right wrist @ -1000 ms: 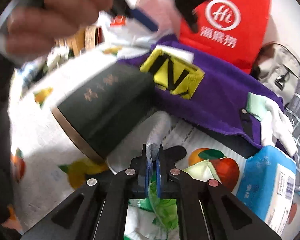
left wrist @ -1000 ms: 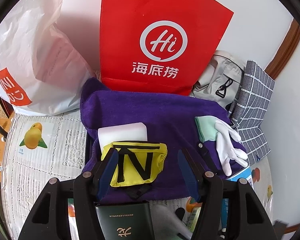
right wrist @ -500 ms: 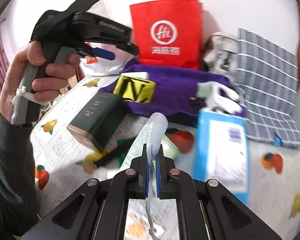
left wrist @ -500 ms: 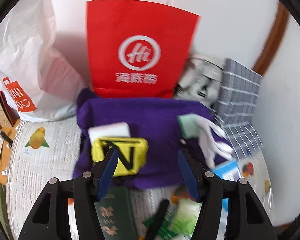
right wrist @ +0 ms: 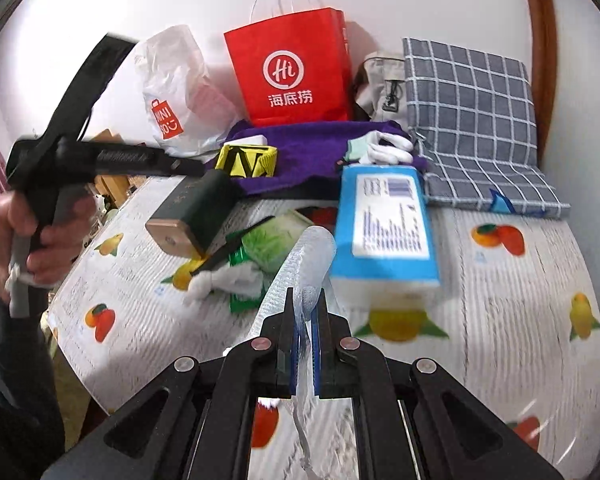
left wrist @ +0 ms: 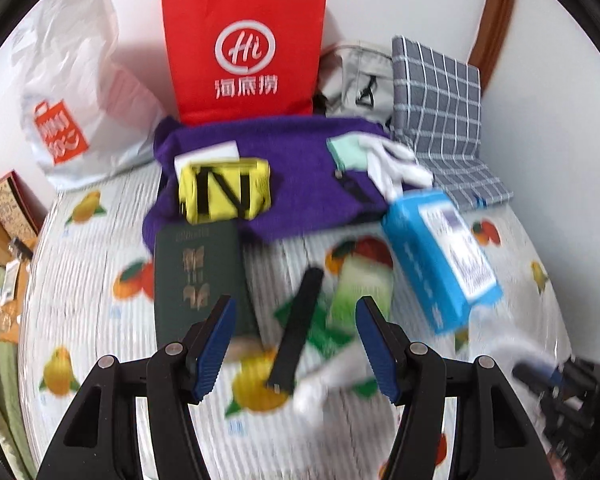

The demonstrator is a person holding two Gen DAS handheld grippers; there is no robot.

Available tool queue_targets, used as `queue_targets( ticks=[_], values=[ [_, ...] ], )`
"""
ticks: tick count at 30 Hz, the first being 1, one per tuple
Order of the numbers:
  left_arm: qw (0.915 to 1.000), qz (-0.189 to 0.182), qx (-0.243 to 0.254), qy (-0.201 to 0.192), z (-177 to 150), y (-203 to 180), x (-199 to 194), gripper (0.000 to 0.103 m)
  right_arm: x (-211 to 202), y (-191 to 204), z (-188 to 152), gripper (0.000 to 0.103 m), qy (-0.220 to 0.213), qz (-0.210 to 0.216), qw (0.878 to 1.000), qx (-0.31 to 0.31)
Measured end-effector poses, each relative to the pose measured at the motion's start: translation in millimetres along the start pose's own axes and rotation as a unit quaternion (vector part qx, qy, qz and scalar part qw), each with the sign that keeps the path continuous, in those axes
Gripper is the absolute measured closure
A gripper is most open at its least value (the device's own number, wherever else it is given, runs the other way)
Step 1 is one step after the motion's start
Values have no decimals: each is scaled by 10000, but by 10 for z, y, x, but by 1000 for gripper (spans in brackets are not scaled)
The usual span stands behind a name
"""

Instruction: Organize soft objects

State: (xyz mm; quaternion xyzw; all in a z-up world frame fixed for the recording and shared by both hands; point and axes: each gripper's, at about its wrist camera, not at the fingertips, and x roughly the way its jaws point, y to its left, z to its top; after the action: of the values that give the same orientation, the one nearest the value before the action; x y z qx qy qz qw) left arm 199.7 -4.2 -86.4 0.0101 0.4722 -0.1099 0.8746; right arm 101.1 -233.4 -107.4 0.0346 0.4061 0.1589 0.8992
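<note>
My left gripper (left wrist: pixel 292 312) is open and hangs over the fruit-print tablecloth (left wrist: pixel 84 312) with nothing between its fingers. Below it lie a black stick (left wrist: pixel 296 320), a green packet (left wrist: pixel 360 288) and a white cloth (left wrist: pixel 320 388). My right gripper (right wrist: pixel 306 314) is shut on a translucent mesh sleeve (right wrist: pixel 310 252), which stands up above its fingers. Further back a purple towel (left wrist: pixel 300 160) carries a yellow pouch marked N (left wrist: pixel 224 190), a white block (left wrist: pixel 208 154) and white gloves (left wrist: pixel 392 160). A hand (right wrist: pixel 40 236) holds the left gripper's handle.
A dark green book (left wrist: pixel 196 276) lies left of the left gripper, and a blue tissue pack (left wrist: pixel 440 256) lies to the right. A red paper bag (left wrist: pixel 244 52), a white plastic bag (left wrist: pixel 72 92), a grey backpack (left wrist: pixel 360 80) and a checked cushion (left wrist: pixel 440 92) line the wall.
Both grippers have drawn back from the purple towel, so more of the table shows. The right gripper rolled level, still shut on the mesh sleeve. The left gripper stays open.
</note>
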Motion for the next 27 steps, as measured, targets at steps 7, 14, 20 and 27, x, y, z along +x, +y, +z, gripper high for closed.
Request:
queue_targets(
  ticks=[7,14,20,27],
  values=[
    [9996,-55,26,282,-534,-70,133,43,15,-291,-307,98,149,-449,9984,295],
    [9993,19,90,358,-720,-237,443,43,236,-655,-550,94,464,-941,9924,644],
    [9971,388,411,514,-721,-345,708,43,307,-762,-674,92,394,-788,9926,836],
    [9972,435,392,457,-728,-359,746,45,336,-786,-661,67,294,-286,9951,905]
  ],
)
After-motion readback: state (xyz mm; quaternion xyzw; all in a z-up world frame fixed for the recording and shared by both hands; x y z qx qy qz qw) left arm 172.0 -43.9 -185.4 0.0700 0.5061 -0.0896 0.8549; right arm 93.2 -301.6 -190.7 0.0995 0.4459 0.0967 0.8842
